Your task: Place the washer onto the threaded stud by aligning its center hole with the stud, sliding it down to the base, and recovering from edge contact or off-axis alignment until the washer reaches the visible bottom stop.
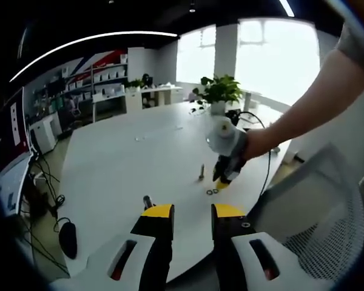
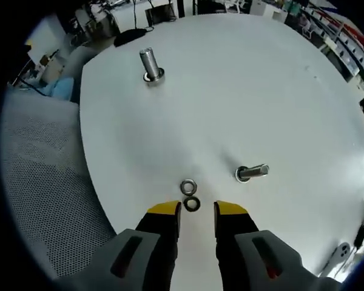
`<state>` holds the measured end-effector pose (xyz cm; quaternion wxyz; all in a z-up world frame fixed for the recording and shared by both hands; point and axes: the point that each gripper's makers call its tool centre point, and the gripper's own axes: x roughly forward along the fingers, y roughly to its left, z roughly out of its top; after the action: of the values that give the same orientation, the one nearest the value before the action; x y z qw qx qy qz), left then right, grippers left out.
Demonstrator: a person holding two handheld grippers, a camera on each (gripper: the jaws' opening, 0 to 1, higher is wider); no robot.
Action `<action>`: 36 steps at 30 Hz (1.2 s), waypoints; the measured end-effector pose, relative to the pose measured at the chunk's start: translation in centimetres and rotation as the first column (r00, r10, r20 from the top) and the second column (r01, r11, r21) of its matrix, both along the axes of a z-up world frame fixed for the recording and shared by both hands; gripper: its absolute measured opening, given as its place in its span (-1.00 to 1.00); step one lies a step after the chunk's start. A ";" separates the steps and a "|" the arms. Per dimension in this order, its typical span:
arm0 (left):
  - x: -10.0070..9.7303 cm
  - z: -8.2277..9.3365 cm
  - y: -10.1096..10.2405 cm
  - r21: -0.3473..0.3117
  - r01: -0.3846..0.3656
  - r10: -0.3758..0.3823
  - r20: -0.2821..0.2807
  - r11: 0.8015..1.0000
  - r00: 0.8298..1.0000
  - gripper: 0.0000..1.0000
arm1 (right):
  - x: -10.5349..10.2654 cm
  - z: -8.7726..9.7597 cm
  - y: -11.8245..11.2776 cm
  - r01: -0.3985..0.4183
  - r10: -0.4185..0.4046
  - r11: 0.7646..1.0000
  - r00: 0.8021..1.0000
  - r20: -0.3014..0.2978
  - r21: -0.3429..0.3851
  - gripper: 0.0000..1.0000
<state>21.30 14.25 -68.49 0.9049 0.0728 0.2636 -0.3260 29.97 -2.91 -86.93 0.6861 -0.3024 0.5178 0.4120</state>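
R gripper (image 2: 197, 213) jaws apart, empty, poised over dark washer (image 2: 192, 204) on white table (image 2: 261, 91), touching hex nut (image 2: 188, 186). Threaded stud (image 2: 251, 173) near, to right. L gripper (image 1: 191, 213) jaws parted, idle. Risk: pinch grabs nut too, or thin washer skids away.

An open-plan office: a large round white table (image 1: 127, 163) with a grey mesh office chair (image 1: 327, 212) at its edge, white shelving with storage boxes (image 1: 106, 82) along the far wall, a leafy green potted plant (image 1: 218, 94) by bright windows (image 1: 261, 54), and strip ceiling lights (image 1: 97, 37).
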 end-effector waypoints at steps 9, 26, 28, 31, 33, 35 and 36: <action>0.1 -0.2 0.2 -0.004 -0.018 0.018 -0.011 1.000 1.000 -0.55 | -0.5 -0.9 0.1 0.000 0.000 0.999 1.000 0.003 0.055 -0.53; 0.6 -0.4 1.3 0.054 -0.068 0.068 0.007 0.996 0.998 -0.56 | -0.1 -0.8 0.7 -0.119 0.113 0.990 0.991 0.077 0.081 -0.66; 0.6 -0.5 1.4 0.060 -0.073 0.073 0.002 0.996 0.997 -0.56 | 0.0 -0.9 0.7 -0.119 0.112 0.989 0.991 0.079 0.092 -0.67; 0.5 -0.8 1.4 0.084 -0.069 0.069 0.004 0.994 0.998 -0.56 | 0.1 -0.8 0.7 -0.134 0.124 0.984 0.989 0.084 0.116 -0.69; 0.4 -1.1 1.2 0.108 -0.055 0.055 -0.002 0.993 0.998 -0.56 | 0.3 -0.9 0.7 -0.139 0.128 0.981 0.988 0.084 0.137 -0.70; 0.4 -1.2 1.1 0.118 -0.048 0.048 -0.003 0.992 0.999 -0.56 | 0.0 -0.7 0.7 -0.134 0.122 0.977 0.989 0.080 0.169 -0.69; 0.3 -1.2 1.1 0.122 -0.046 0.046 -0.001 0.992 0.999 -0.56 | -0.2 -0.6 0.8 -0.130 0.118 0.974 0.990 0.075 0.185 -0.65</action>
<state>21.62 15.40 -69.70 0.9057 0.1210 0.2862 -0.2884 29.77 -2.07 -87.54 0.7007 -0.2804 0.4342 0.4918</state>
